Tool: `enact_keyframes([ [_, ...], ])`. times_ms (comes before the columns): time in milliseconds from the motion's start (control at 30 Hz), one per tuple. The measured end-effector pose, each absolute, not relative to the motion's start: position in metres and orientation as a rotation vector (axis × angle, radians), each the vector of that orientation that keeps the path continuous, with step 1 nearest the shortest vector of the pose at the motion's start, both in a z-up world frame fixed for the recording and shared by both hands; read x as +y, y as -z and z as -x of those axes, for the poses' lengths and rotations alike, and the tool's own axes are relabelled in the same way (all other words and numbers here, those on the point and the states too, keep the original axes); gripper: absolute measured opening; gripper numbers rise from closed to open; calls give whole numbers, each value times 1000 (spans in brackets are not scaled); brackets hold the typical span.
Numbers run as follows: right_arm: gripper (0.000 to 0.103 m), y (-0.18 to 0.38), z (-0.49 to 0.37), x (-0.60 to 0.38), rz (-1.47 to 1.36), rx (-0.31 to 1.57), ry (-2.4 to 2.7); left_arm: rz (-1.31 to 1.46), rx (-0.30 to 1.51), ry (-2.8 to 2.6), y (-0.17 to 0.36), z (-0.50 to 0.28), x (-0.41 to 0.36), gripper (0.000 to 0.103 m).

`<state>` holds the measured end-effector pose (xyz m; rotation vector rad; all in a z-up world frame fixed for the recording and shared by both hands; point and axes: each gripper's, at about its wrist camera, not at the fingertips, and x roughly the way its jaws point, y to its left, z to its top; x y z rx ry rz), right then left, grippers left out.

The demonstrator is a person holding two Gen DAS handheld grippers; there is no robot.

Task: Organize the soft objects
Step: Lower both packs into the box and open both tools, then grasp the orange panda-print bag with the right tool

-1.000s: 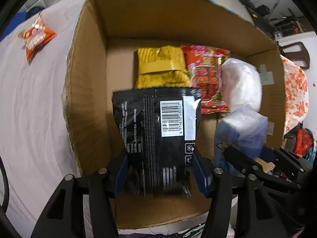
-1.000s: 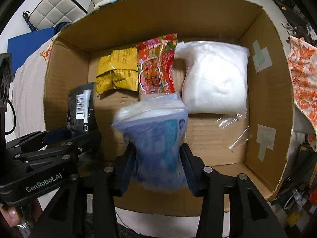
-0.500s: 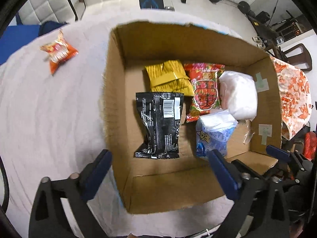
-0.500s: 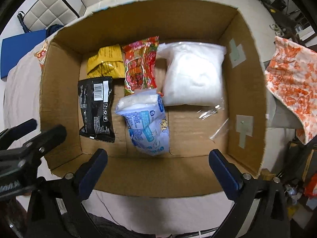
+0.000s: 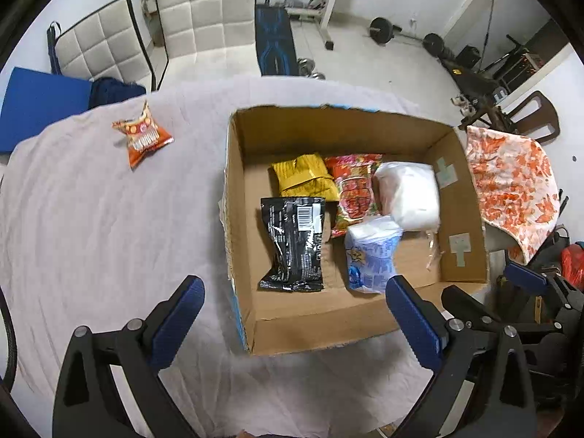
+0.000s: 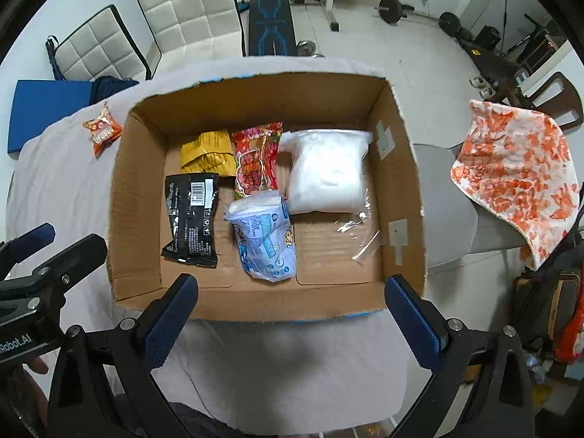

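Observation:
An open cardboard box [image 5: 241, 219] [image 6: 120, 197] stands on the cloth-covered table. Inside lie a black packet [image 5: 294, 242] [image 6: 191, 215], a yellow packet [image 5: 304, 175] [image 6: 208, 153], a red packet [image 5: 352, 189] [image 6: 255, 160], a white bag [image 5: 408, 193] [image 6: 325, 171] and a blue-white tissue pack [image 5: 370, 255] [image 6: 266, 237]. An orange snack packet [image 5: 142, 135] [image 6: 102, 131] lies on the cloth left of the box. My left gripper [image 5: 295, 317] is open and empty above the box's near edge. My right gripper [image 6: 292, 314] is open and empty, also at the near edge.
A floral orange cloth [image 5: 511, 182] [image 6: 518, 179] hangs over a chair to the right of the box. White padded chairs [image 6: 186, 11] and a blue mat [image 5: 40, 98] are behind the table. Gym equipment [image 5: 273, 40] stands on the floor beyond.
My left gripper let go of the black packet and my right gripper let go of the tissue pack; both lie in the box. Both grippers opened and pulled up and back.

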<state>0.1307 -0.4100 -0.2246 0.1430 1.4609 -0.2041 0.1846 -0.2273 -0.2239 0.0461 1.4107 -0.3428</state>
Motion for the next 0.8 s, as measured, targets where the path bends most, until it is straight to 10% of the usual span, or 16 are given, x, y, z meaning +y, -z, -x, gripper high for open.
enact_keyframes([
  [800,103,200,-291,-220,-180,1434,-76,43,1373,158,210,-292,-64,102],
])
